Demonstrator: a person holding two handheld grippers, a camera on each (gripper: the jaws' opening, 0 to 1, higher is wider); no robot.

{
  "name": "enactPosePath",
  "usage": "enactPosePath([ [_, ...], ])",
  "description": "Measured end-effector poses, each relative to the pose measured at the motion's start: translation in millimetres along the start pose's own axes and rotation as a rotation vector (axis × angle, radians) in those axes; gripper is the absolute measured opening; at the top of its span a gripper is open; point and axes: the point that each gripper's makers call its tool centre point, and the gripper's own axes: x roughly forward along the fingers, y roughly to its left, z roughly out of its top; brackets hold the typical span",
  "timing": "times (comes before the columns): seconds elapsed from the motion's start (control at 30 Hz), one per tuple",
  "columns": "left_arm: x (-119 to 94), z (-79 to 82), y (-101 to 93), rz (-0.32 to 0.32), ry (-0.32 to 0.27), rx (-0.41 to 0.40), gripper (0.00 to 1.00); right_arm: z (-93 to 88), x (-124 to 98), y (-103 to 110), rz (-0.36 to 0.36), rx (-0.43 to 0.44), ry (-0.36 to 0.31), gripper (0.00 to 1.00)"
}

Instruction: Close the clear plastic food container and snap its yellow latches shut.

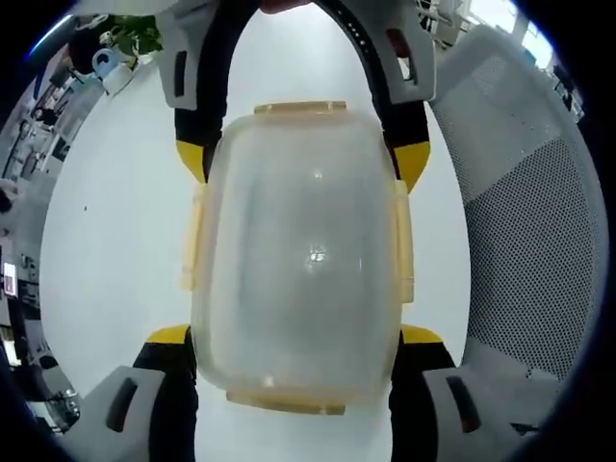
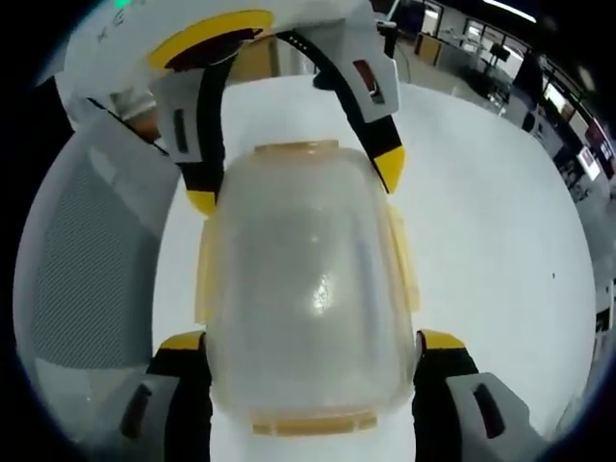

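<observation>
A clear plastic food container point(image 1: 298, 260) with its lid on is held over a white table point(image 1: 106, 241). Pale yellow latches run along its long sides point(image 1: 402, 236) and its ends point(image 1: 298, 108). My left gripper point(image 1: 296, 335) clamps the near end, its yellow-tipped jaws pressed against both sides. My right gripper point(image 1: 300, 162) grips the far end from the opposite direction. In the right gripper view, the same container point(image 2: 308, 289) sits between the right gripper point(image 2: 312, 339) at the bottom and the left gripper point(image 2: 294, 183) at the top. I cannot tell whether the latches are snapped down.
A grey mesh chair back point(image 1: 520, 221) stands beside the table and shows again as the chair point(image 2: 87, 260) in the right gripper view. A green plant point(image 1: 135, 38) and office desks point(image 2: 500, 58) lie beyond the bare white table point(image 2: 500, 221).
</observation>
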Motion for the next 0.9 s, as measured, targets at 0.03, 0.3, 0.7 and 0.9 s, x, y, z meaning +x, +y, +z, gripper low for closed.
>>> enactPosePath([
  [0.03,-0.3,0.1,0.1,-0.001,-0.006,-0.001,0.83,0.0,0.1,-0.1,-0.001,0.001,0.002,0.87],
  [0.3,0.3,1.9,2.3,0.001,-0.009,-0.001,0.83,-1.0,-0.4,-2.5,0.002,0.001,0.007,0.87],
  [0.7,3.3,0.6,14.6,0.004,-0.004,-0.015,0.83,0.4,2.1,-16.3,0.011,-0.012,0.017,0.87],
  [0.9,3.3,0.2,21.9,0.001,-0.011,-0.009,0.83,1.1,2.3,-23.3,0.007,-0.005,0.011,0.87],
])
